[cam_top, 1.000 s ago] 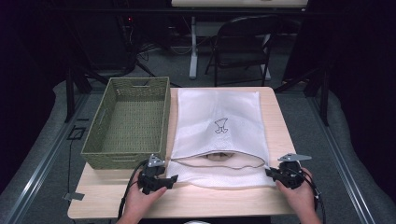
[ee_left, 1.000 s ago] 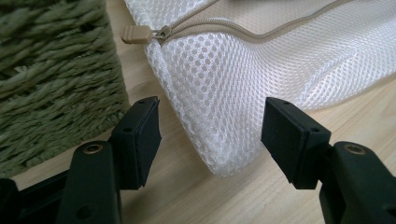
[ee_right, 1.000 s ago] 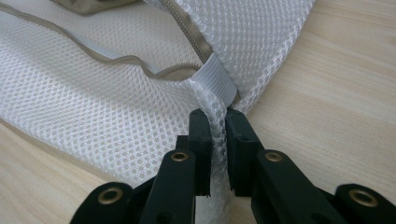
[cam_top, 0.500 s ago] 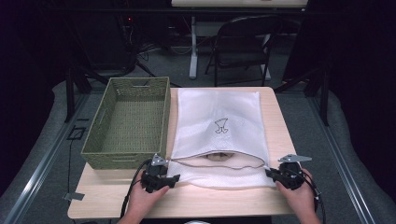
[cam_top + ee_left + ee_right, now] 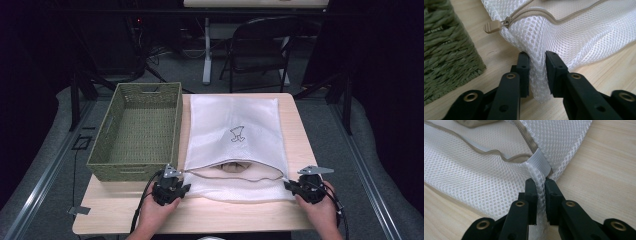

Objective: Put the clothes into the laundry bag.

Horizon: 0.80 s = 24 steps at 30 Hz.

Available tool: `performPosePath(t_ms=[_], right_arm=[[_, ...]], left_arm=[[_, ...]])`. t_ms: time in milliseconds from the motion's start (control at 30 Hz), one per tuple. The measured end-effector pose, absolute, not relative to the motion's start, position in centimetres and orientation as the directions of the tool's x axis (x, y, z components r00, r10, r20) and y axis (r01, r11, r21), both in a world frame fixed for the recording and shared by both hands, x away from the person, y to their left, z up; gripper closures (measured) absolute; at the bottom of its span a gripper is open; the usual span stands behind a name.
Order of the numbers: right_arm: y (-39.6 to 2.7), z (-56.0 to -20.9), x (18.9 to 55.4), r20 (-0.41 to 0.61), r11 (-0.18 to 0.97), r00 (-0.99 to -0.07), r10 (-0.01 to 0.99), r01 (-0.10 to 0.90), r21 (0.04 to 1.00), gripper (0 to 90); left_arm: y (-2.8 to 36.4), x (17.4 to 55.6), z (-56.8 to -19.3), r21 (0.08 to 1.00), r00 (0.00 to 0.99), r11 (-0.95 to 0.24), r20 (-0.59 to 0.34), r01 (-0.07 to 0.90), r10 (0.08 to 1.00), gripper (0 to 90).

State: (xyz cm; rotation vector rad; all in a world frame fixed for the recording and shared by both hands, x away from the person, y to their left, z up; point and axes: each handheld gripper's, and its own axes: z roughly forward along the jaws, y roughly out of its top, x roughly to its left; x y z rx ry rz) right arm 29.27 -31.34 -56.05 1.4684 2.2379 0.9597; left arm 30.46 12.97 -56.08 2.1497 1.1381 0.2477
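Note:
A white mesh laundry bag lies flat on the wooden table, its zipper open along the near end. A tan item shows in the opening. My left gripper is at the bag's near left corner; its jaws have just been closing and now pinch a fold of mesh just below the tan zipper pull. My right gripper is shut on the near right corner, beside a white elastic tab.
A green woven basket stands empty to the left of the bag, close to my left gripper. A folding chair and table legs stand beyond the far edge. Bare wood runs along the near edge.
The left gripper's jaws have drawn together on the bag's near left corner. Both hands and the bag stay where they were.

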Motion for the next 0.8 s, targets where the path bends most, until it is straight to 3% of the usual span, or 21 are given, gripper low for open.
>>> performPosePath(t_ms=[233,800], right_arm=[[-31.3,-55.6,29.1,0.100,0.260,-0.438,0.893,0.685,0.681,81.9],[-31.0,-53.4,29.1,0.094,0.256,-0.459,0.884,0.641,0.724,82.5]], left_arm=[[12.8,30.6,-55.3,0.652,0.618,-0.403,-0.129,0.642,0.775,82.2],[12.2,31.0,-52.2,0.692,0.647,-0.407,-0.115,0.597,0.754,83.8]])
